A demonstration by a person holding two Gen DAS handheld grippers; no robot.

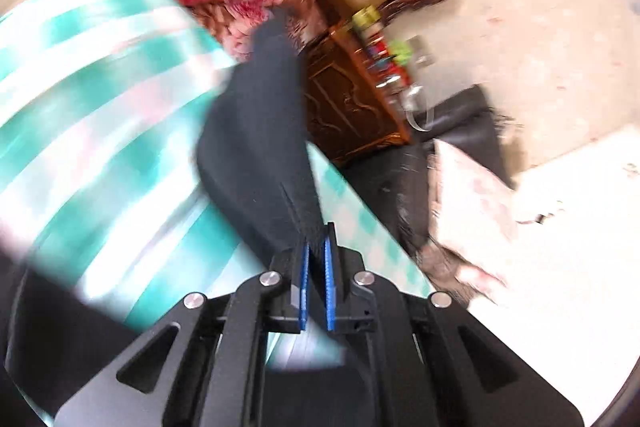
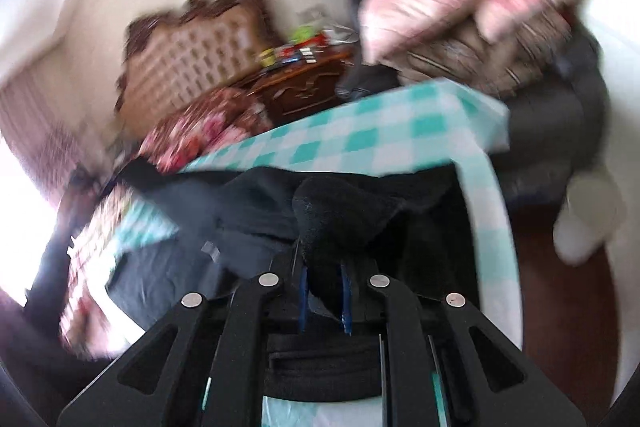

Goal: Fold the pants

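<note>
We pinch the black pants (image 1: 256,147) in both the left gripper (image 1: 316,267) and right gripper (image 2: 324,291), jaws clamped on cloth, lifting it off the checked surface (image 2: 360,139) to fold.

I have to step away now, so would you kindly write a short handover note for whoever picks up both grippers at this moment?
Left gripper: shut on a fold of the dark, soft-fabric pants, lifted off the surface.
Right gripper: shut on another bunched part of the same pants.
The rest of the pants lies crumpled on the teal-and-white checked tablecloth.
Done: both grips taken. Both views are blurred.
Left: no neat fold shows yet; spread the pants flat, fold them, and set them down tidy.
</note>
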